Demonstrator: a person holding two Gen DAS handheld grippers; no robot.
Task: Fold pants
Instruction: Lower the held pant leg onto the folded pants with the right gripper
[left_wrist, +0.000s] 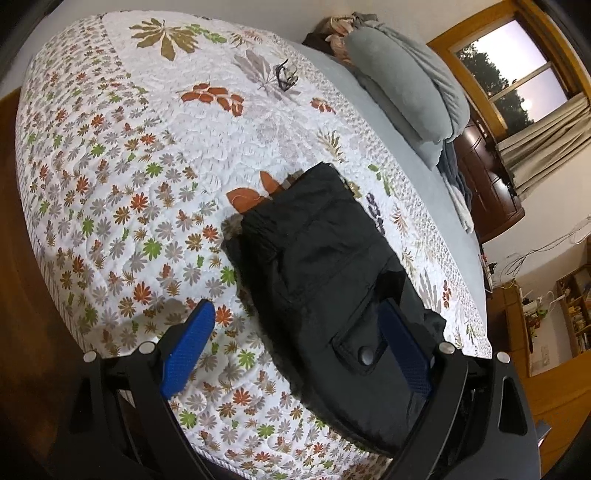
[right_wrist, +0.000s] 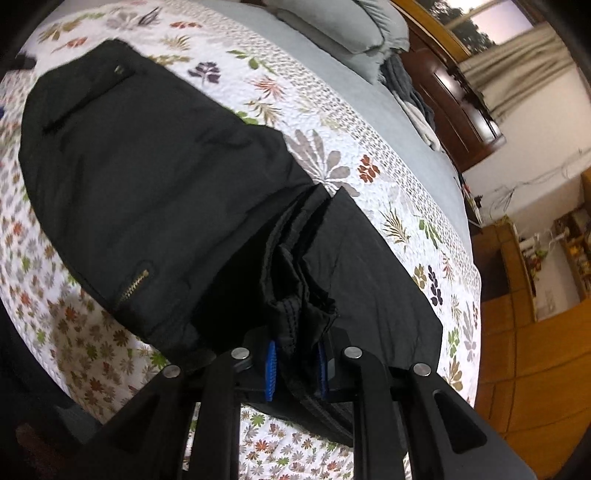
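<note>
Black pants (left_wrist: 317, 254) lie on a floral quilt (left_wrist: 147, 147) over the bed, partly folded into a thick stack. A pocket flap with a snap (left_wrist: 364, 354) faces the left wrist camera. My left gripper (left_wrist: 295, 332) is open; its right blue finger (left_wrist: 402, 343) lies on the pants and its left blue finger (left_wrist: 188, 343) is over the quilt. In the right wrist view the pants (right_wrist: 147, 177) spread wide, with a brass zipper (right_wrist: 135, 284) near the front. My right gripper (right_wrist: 295, 369) is shut on a bunched fold of the pants (right_wrist: 299, 302).
A pair of glasses (left_wrist: 284, 75) lies on the quilt farther back. Grey pillows (left_wrist: 402, 81) and a grey sheet (left_wrist: 406, 177) sit at the head of the bed. The bed edge drops to a wooden floor (right_wrist: 524, 369) on the right. A dark wooden cabinet (left_wrist: 487, 181) stands by the window.
</note>
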